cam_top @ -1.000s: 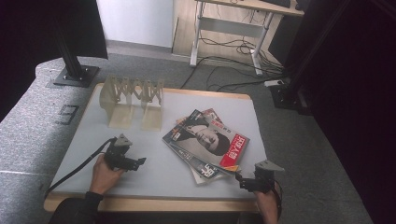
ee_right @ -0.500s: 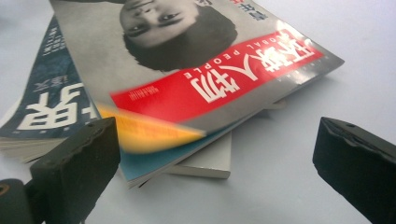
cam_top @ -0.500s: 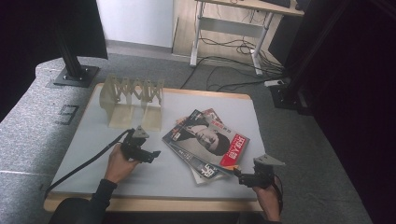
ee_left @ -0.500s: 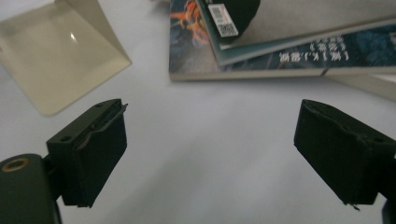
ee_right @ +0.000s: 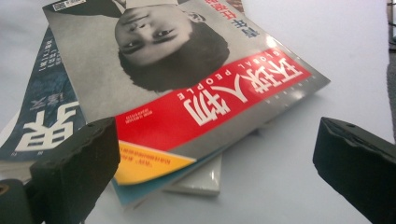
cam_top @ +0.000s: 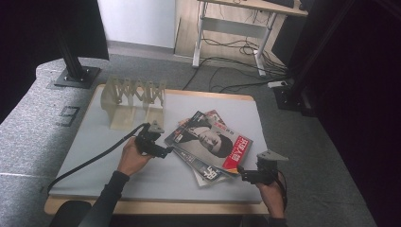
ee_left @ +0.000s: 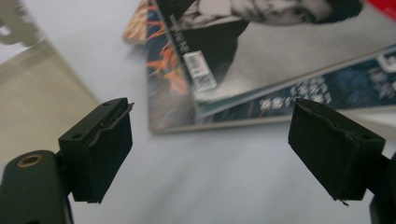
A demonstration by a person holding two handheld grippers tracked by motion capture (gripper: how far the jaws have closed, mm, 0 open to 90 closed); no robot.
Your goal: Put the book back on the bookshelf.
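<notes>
A stack of magazines lies fanned out on the pale table mat, the top one with a grey portrait cover and a red title band. My left gripper is open just left of the stack, its jaws facing the stack's near corner. My right gripper is open at the stack's front right corner, jaws wide and empty, with the top magazine's red and yellow corner between and beyond them.
A beige accordion-style file rack stands at the back left of the table. The grey mat covers a wooden tabletop. A desk frame and cables sit on the floor beyond. A black stand is at far left.
My left gripper has moved right across the mat to the stack's left edge. My right gripper has edged slightly left toward the stack's corner.
</notes>
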